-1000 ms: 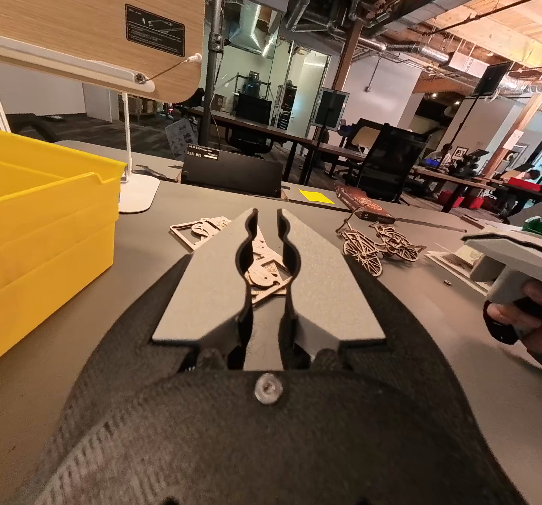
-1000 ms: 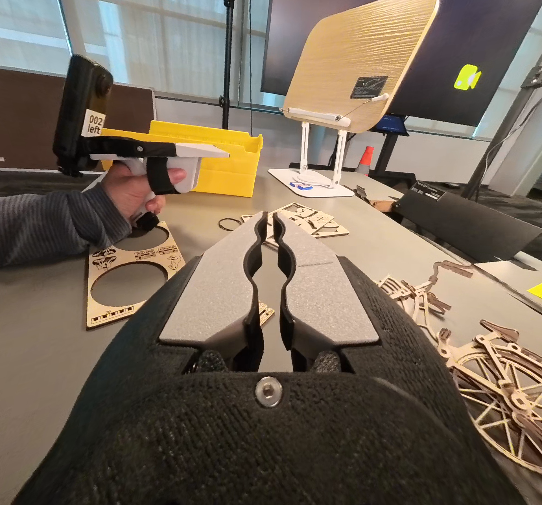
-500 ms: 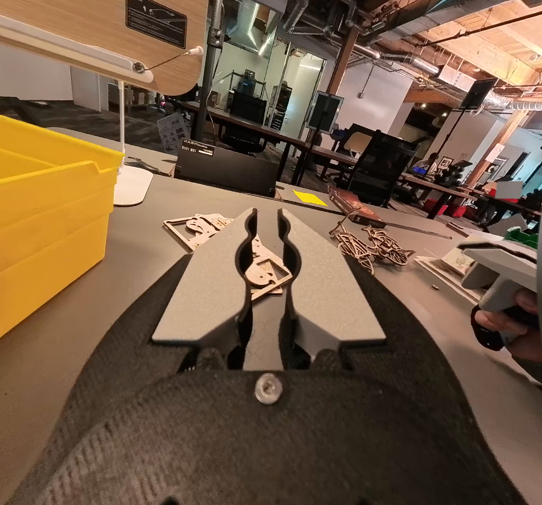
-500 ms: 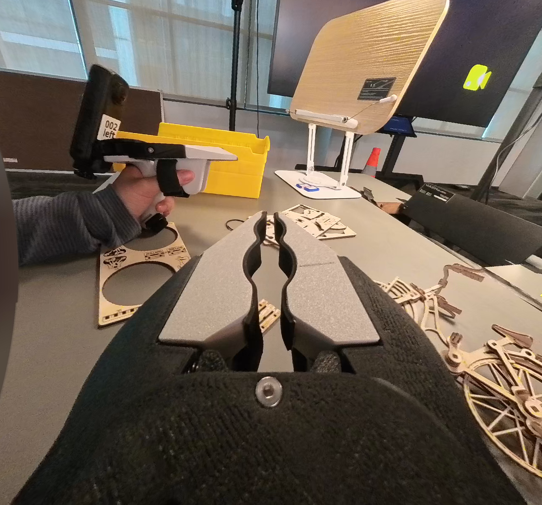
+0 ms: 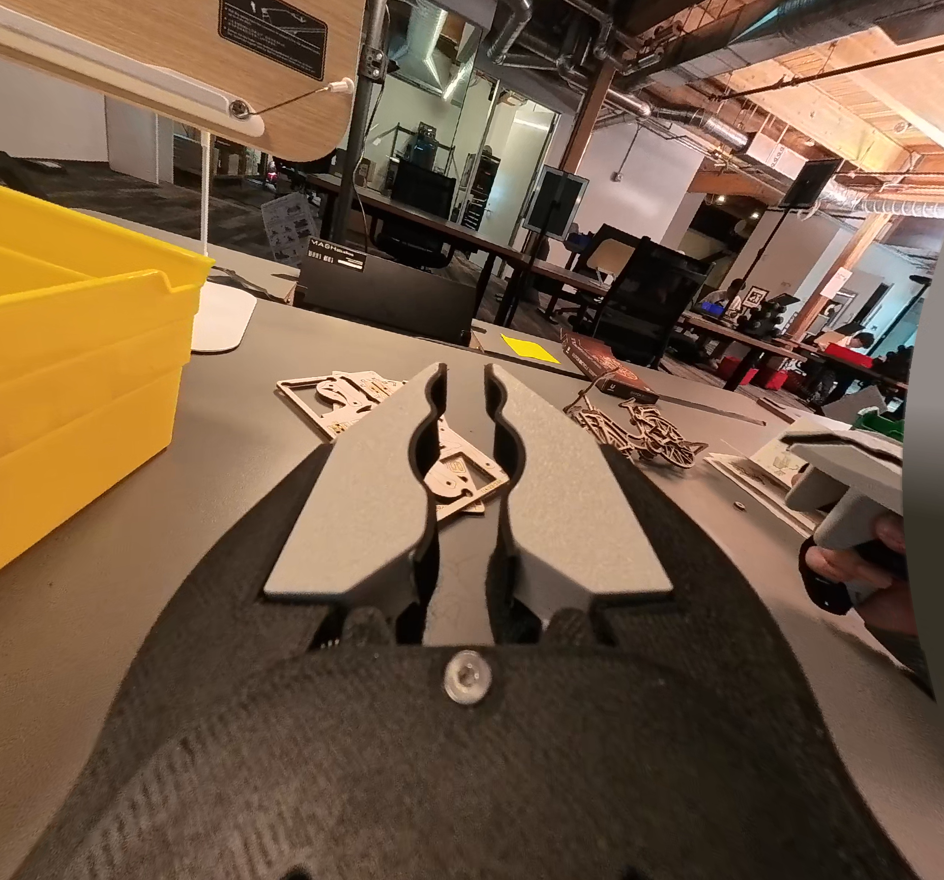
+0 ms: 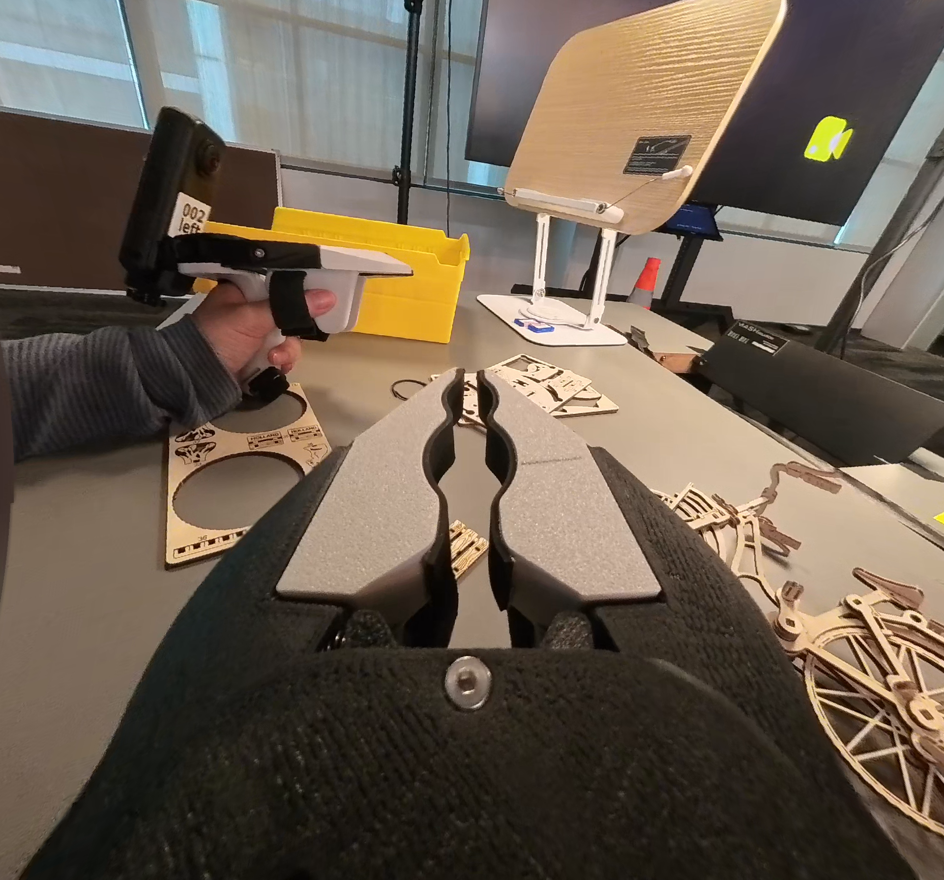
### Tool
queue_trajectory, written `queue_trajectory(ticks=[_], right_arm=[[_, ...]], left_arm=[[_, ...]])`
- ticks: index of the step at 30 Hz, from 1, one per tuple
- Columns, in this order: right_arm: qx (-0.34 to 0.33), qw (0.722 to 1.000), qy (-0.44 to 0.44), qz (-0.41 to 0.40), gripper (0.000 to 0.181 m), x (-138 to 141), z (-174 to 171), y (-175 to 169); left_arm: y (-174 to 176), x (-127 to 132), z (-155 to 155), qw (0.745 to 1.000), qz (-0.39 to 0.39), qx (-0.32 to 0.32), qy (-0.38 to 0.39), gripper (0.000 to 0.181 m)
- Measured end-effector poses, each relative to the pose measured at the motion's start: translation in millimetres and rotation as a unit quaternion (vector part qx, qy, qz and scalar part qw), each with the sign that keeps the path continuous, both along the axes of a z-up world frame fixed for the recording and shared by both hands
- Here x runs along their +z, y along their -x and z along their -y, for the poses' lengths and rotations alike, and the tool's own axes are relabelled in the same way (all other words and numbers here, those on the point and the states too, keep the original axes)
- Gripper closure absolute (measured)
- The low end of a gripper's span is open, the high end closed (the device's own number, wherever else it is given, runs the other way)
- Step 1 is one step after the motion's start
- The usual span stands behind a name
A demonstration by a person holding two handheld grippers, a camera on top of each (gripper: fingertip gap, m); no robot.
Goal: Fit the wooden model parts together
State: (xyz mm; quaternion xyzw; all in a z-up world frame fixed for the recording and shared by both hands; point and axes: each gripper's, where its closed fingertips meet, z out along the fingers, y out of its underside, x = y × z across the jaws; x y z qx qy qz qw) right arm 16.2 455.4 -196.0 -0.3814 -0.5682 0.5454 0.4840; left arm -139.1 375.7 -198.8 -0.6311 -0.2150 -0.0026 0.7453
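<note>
over the last second both views shift only slightly: left gripper rises a little above the grey table, right gripper eases back. neither has picked anything. both tongs show a narrow gap at the tips, empty. flat laser-cut wooden part sheets lie on the table under the left tips; the half-built wooden bicycle model sits right of the right gripper. judged: assembly not started, approach phase.

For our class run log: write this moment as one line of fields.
left claw: empty, above part sheets | right claw: empty, above table | bicycle model: on table, untouched | step: no part picked
</note>
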Motion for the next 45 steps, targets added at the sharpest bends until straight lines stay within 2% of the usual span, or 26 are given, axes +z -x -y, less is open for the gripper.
queue_trajectory(ticks=[6, 9, 12, 14, 18, 20, 22, 25, 28, 33, 39, 45], right_arm=[[-0.004, 1.0, -0.03, -0.003, 0.179, -6, 3, 0], [-0.005, 0.999, -0.039, -0.006, 0.179, -6, 5, 0], [0.006, 0.999, -0.04, 0.002, 0.18, -8, 10, 0], [0.018, 0.999, -0.045, 0.012, 0.18, -11, 15, 0], [0.017, 0.998, -0.066, 0.012, 0.181, -13, 18, 1], [0.009, 0.996, -0.086, 0.015, 0.181, -16, 19, 3], [-0.007, 0.994, -0.106, 0.019, 0.181, -19, 17, 5], [-0.037, 0.99, -0.136, 0.009, 0.181, -16, 13, 8], [-0.07, 0.984, -0.161, -0.014, 0.181, -8, 12, 17], [-0.109, 0.981, -0.154, -0.043, 0.181, 4, 15, 36], [-0.087, 0.981, -0.164, -0.053, 0.181, 4, 25, 43], [-0.083, 0.988, -0.11, -0.068, 0.181, 12, 14, 34]], left_arm=[[-3, 8, 1, 1.0, -0.007, -0.006, -0.014, 0.165], [-19, 38, 10, 0.998, -0.035, -0.025, -0.054, 0.163], [-28, 72, 36, 0.994, -0.067, 0.008, -0.081, 0.159], [-34, 82, 55, 0.993, -0.09, 0.026, -0.075, 0.157], [-30, 72, 95, 0.987, -0.12, 0.084, -0.067, 0.155], [-26, 67, 109, 0.981, -0.128, 0.105, -0.097, 0.155], [-20, 60, 116, 0.98, -0.103, 0.101, -0.135, 0.153], [-11, 44, 112, 0.986, -0.05, 0.068, -0.146, 0.152], [-15, 43, 108, 0.986, -0.013, 0.015, -0.168, 0.152], [-12, 33, 102, 0.986, 0.029, -0.005, -0.163, 0.152], [-14, 28, 95, 0.987, 0.045, -0.029, -0.151, 0.152], [-13, 24, 91, 0.989, 0.058, -0.031, -0.135, 0.153]])
